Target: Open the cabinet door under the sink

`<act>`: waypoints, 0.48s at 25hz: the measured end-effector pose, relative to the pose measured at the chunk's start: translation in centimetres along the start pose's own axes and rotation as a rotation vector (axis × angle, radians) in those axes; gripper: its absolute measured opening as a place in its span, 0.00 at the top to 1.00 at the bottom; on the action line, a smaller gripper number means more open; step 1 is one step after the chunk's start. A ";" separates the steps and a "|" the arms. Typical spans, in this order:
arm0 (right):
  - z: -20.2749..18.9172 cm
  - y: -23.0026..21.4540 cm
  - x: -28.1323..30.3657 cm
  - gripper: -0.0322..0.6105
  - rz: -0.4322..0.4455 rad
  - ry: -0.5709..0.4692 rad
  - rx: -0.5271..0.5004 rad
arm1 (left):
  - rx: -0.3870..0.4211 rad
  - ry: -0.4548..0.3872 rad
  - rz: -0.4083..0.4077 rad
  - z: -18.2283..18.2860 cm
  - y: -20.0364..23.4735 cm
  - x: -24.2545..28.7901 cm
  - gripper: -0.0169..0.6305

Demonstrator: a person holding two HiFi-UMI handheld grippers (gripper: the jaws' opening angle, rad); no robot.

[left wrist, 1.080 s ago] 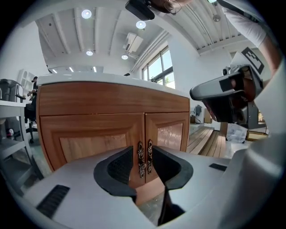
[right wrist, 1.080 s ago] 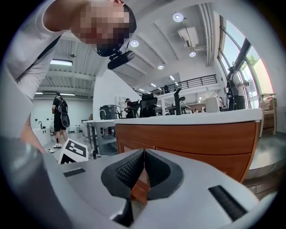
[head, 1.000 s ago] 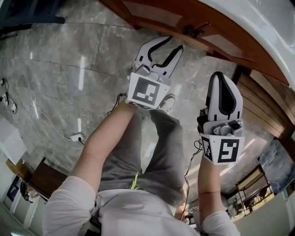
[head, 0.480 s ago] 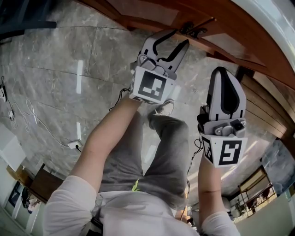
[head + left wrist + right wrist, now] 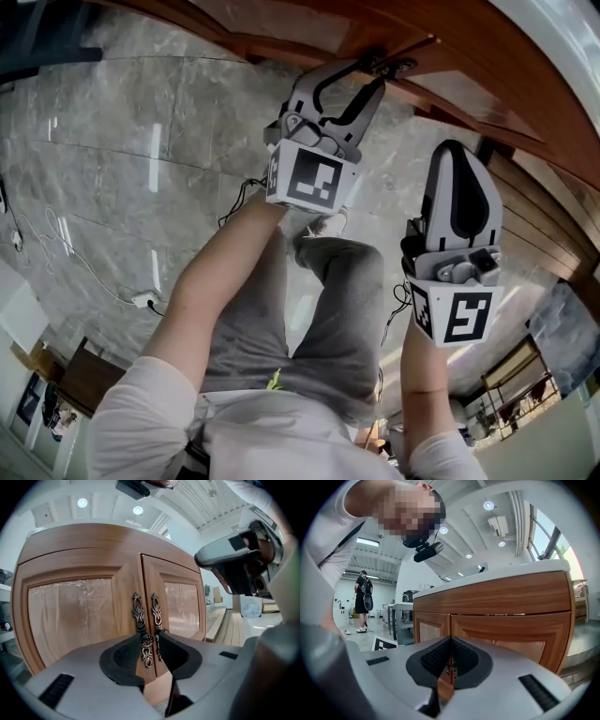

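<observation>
Squarely before the cabinet (image 5: 84, 550), a person aims two tools at its pair of wooden doors. Both doors are shut, and their edges meet at an upright seam. Each door bears an ornate metal handle just beside that seam, with its long axis running top to bottom: the left handle (image 5: 137, 613) and the right handle (image 5: 156, 613). The left tool (image 5: 151, 644) points almost level at the seam. Its jaws stand wide, though they have just been closing a little. The left handle's round rosette shows between the tips, and neither pad presses on it. The right tool (image 5: 450, 644) has its jaws together on nothing and hangs well back from the doors, to the right of the left tool. A white tabletop (image 5: 497, 571) overhangs the cabinet, and what the cabinet holds cannot be seen. Grey marble floor (image 5: 103, 141) spreads out in front of it, with a thin cable (image 5: 80, 267) lying well off to the left.
</observation>
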State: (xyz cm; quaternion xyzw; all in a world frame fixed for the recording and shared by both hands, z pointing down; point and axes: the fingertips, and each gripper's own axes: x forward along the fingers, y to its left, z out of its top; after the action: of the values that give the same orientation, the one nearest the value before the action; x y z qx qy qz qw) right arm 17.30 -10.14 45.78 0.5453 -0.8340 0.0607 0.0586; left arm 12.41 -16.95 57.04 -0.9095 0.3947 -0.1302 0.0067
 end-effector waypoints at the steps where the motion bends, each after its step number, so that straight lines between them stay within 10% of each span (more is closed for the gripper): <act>1: -0.1 -0.1 0.0 0.90 0.000 0.002 0.001 | 0.000 -0.006 0.010 0.0 0.1 0.0 0.80; 12: -0.2 -0.4 0.2 0.90 0.003 0.011 0.000 | -0.006 -0.043 0.057 0.1 0.5 0.2 0.82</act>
State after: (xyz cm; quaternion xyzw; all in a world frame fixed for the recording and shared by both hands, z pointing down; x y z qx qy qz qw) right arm 17.63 -10.44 46.05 0.5439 -0.8343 0.0640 0.0631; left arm 12.17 -17.46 56.96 -0.9006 0.4204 -0.1095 0.0163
